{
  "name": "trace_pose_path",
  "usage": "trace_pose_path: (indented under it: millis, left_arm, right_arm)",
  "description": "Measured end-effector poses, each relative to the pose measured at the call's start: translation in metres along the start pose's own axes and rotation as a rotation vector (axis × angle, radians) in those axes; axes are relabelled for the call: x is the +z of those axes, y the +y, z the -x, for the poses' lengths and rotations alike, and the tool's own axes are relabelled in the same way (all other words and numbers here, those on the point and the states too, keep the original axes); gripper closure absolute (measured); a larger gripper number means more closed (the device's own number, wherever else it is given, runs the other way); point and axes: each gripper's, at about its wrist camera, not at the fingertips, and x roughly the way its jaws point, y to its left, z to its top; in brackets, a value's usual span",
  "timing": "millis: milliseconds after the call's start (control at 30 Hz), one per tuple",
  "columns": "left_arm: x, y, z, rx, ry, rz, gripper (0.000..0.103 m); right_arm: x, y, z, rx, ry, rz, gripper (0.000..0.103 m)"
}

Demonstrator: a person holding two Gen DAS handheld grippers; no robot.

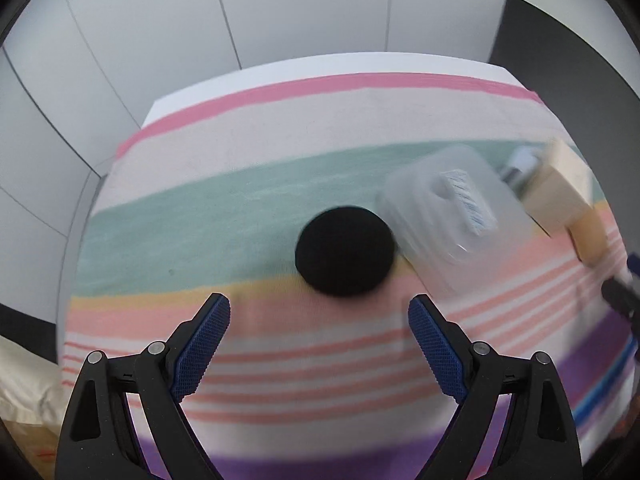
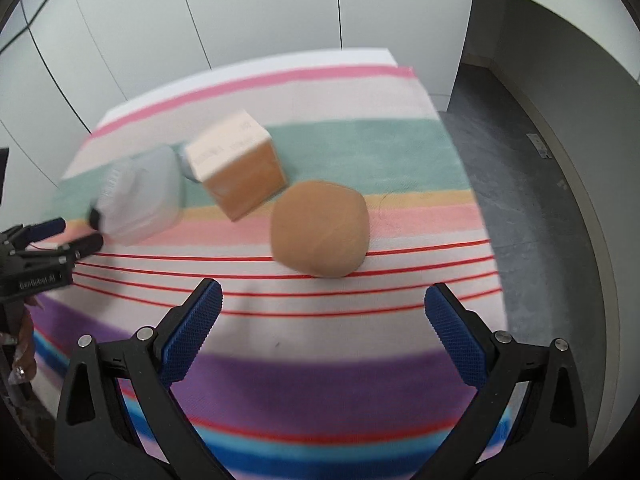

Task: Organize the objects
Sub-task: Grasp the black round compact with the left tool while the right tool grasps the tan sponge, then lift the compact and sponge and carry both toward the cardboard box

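Observation:
A round black pad [image 1: 345, 251] lies on the striped cloth [image 1: 240, 200] just ahead of my left gripper [image 1: 319, 314], which is open and empty. Right of the pad sits a clear plastic container [image 1: 452, 212] with a white and blue item inside. A cream and tan box [image 1: 560, 188] stands beyond it. In the right wrist view a tan rounded pad [image 2: 320, 229] lies ahead of my right gripper [image 2: 323, 300], open and empty. The box [image 2: 236, 164] and the container [image 2: 140, 200] sit to its left. The left gripper [image 2: 76, 236] shows at the far left edge.
The cloth covers a table [image 2: 360, 54] set against white wall panels. Grey floor [image 2: 520, 200] drops away past the table's right edge. A small grey and white object [image 1: 520, 164] peeks from behind the box. A beige fabric [image 1: 24, 392] lies below the table at left.

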Motion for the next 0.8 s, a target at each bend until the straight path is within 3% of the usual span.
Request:
trace_pose_path:
  millis: [133, 167, 200, 233, 267, 300, 333, 467, 633, 800]
  left_arm:
    - [0.014, 0.004, -0.014, -0.025, -0.04, 0.053, 0.011]
    - [0.017, 0.004, -0.016, -0.028, -0.046, 0.06, 0.011]
    - [0.02, 0.004, -0.017, -0.03, -0.056, 0.069, 0.014]
    - [0.021, 0.003, -0.016, -0.028, -0.069, 0.068, 0.025]
    - [0.022, 0.001, -0.015, -0.03, -0.081, 0.059, 0.034]
    - [0.023, -0.001, -0.013, -0.035, -0.088, 0.04, 0.052]
    - [0.024, -0.005, -0.011, -0.041, -0.085, 0.022, 0.054]
    - [0.023, -0.01, -0.008, -0.03, -0.077, 0.009, 0.056]
    - [0.022, -0.004, 0.003, -0.04, -0.077, 0.06, 0.055]
    - [0.024, -0.006, 0.021, -0.007, -0.103, 0.025, 0.055]
  right_arm:
    - [0.004, 0.004, -0.022, -0.015, 0.003, 0.015, 0.004]
    - [0.005, 0.006, -0.024, -0.038, -0.013, 0.028, 0.009]
    - [0.007, 0.009, -0.025, -0.06, -0.025, 0.045, 0.02]
    - [0.008, 0.011, -0.024, -0.067, -0.041, 0.059, 0.028]
    - [0.009, 0.013, -0.022, -0.061, -0.058, 0.067, 0.045]
    - [0.009, 0.014, -0.022, -0.069, -0.062, 0.076, 0.046]
    - [0.009, 0.016, -0.021, -0.072, -0.067, 0.083, 0.048]
    - [0.007, 0.019, -0.019, -0.088, -0.084, 0.099, 0.052]
    - [0.011, 0.022, -0.009, -0.072, -0.089, 0.108, 0.055]
    - [0.018, 0.027, 0.005, -0.059, -0.098, 0.103, 0.059]
